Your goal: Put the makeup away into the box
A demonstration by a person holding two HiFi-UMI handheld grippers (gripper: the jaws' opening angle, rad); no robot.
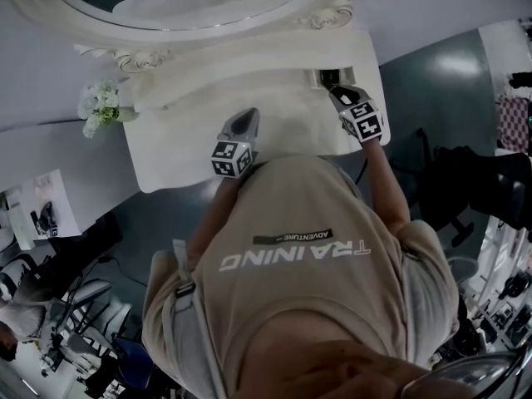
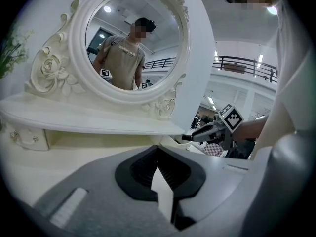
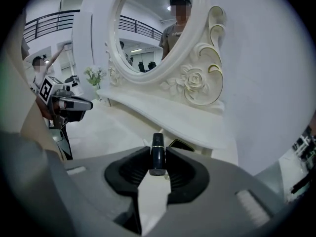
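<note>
Right gripper (image 3: 157,149): jaws clamped on 1 small dark tube (image 3: 157,161), likely a lipstick, standing upright between the pads. You hold it over the tabletop, below the right foot of the mirror (image 3: 148,28). Left gripper (image 2: 157,148): jaws together, nothing between them, level with the mirror's middle.

Step in hand, by my reading: carry. The tube is picked up but not yet stowed. 1 dark gilt-edged case (image 3: 181,145) sits under the shelf (image 3: 163,113) at the mirror's right foot. It is probably the box; I cannot tell whether it stands open. The next move calls for you to bring the tube over it, lower it in, then part the jaws. Mind the shelf edge overhead.

Surface: white dressing table (image 1: 166,152) carrying the mirror. 1 spray of white flowers (image 1: 100,106) stands left of the mirror.

Room: grey floor (image 1: 449,98); railed gallery (image 2: 242,63) off to the mirror's right.
</note>
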